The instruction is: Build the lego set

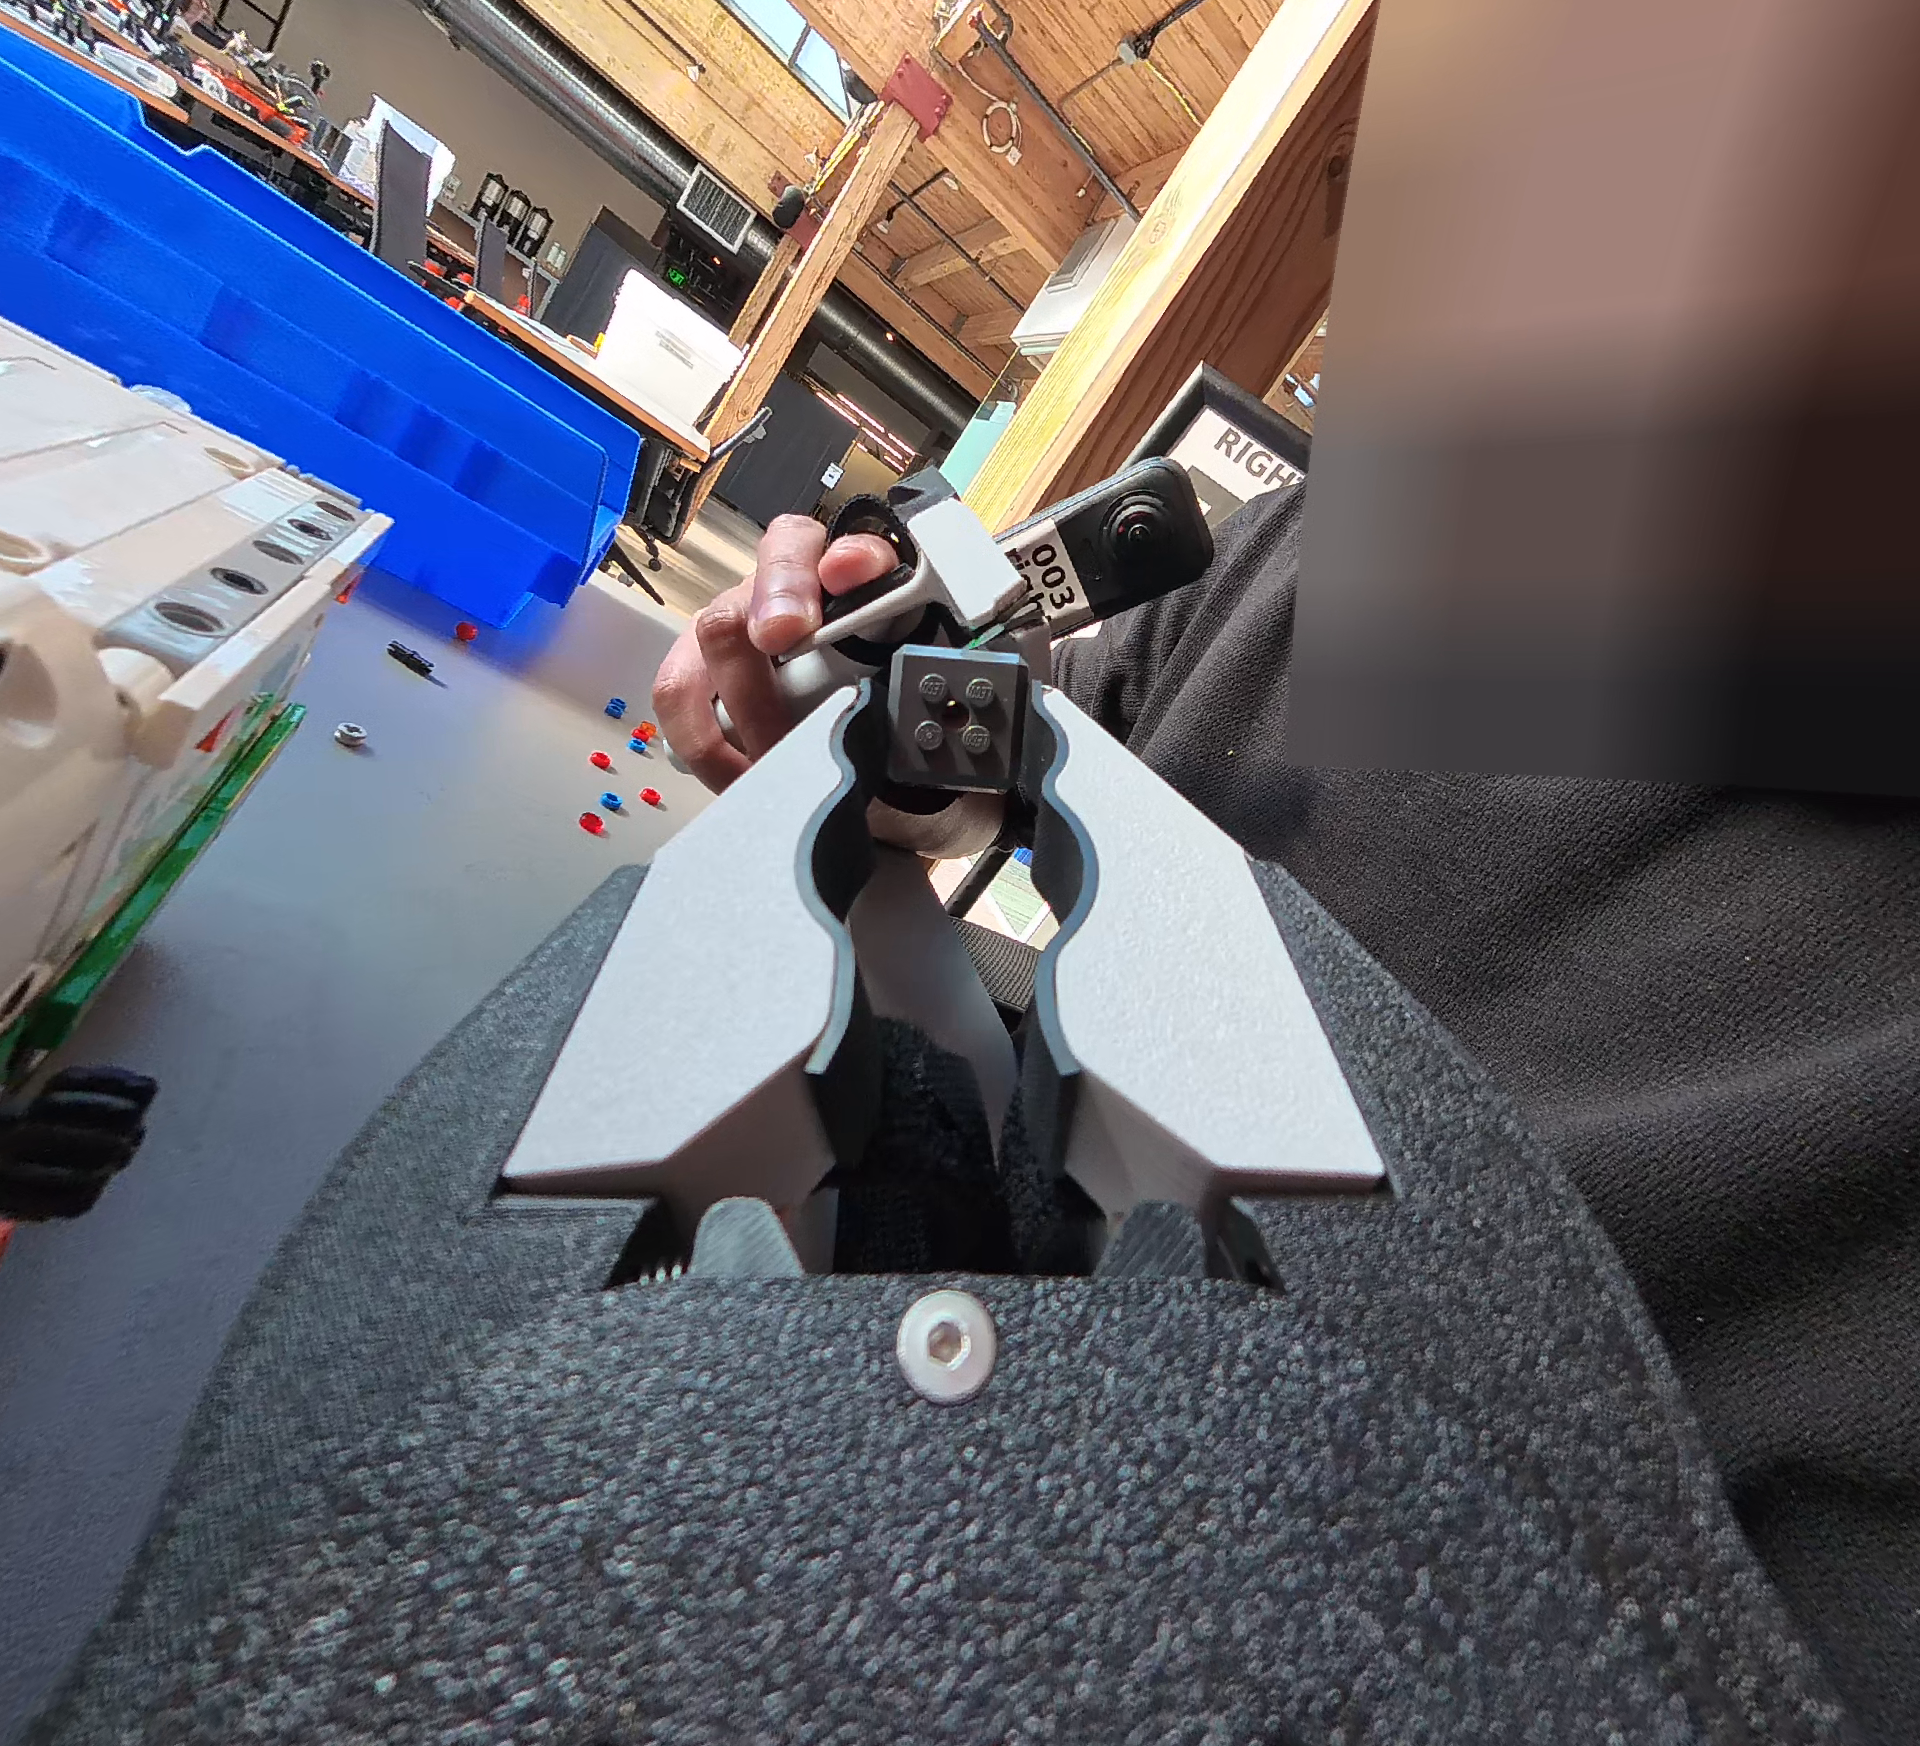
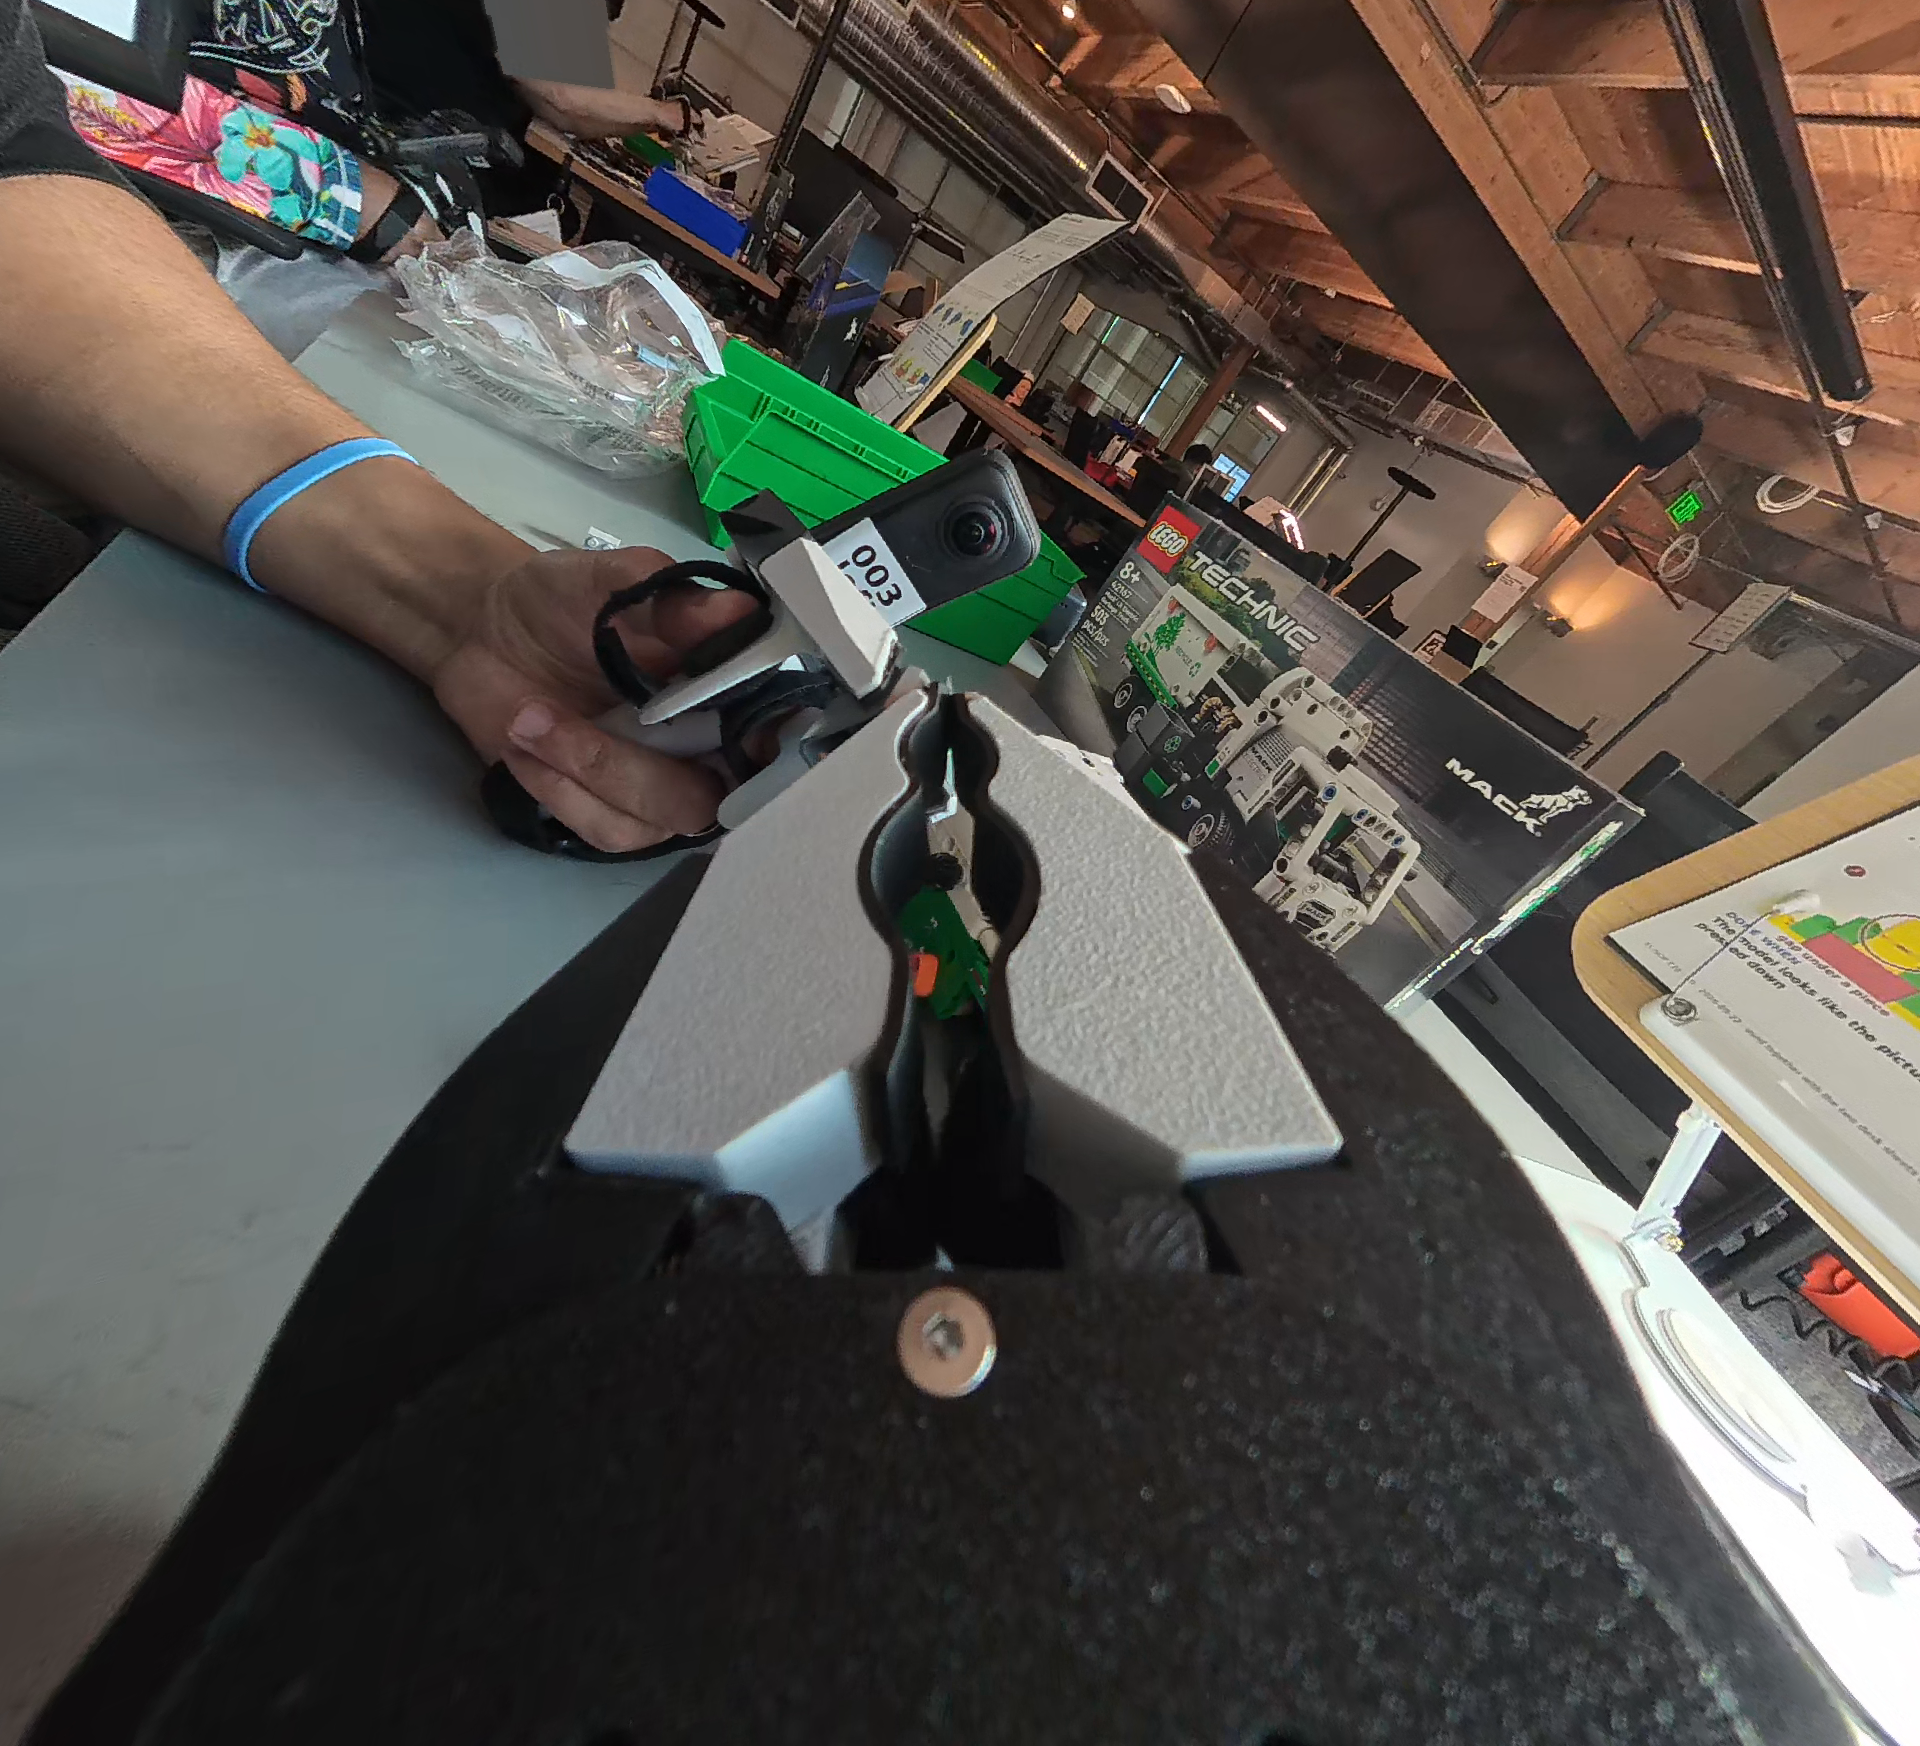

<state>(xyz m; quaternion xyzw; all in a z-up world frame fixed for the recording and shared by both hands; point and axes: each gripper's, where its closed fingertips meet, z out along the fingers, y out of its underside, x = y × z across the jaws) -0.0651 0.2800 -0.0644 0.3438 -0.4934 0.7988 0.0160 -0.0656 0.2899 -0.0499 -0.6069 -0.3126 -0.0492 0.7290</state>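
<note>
Now the left gripper (image 1: 958, 730) has its jaws clenched on a small dark grey plate (image 1: 958, 728), the right gripper (image 2: 945, 709) has jaws nearly pressed together, seemingly empty, so I judge the plate must next go carefully to the white-green model (image 1: 156, 657) on the table (image 1: 416, 865).
</note>
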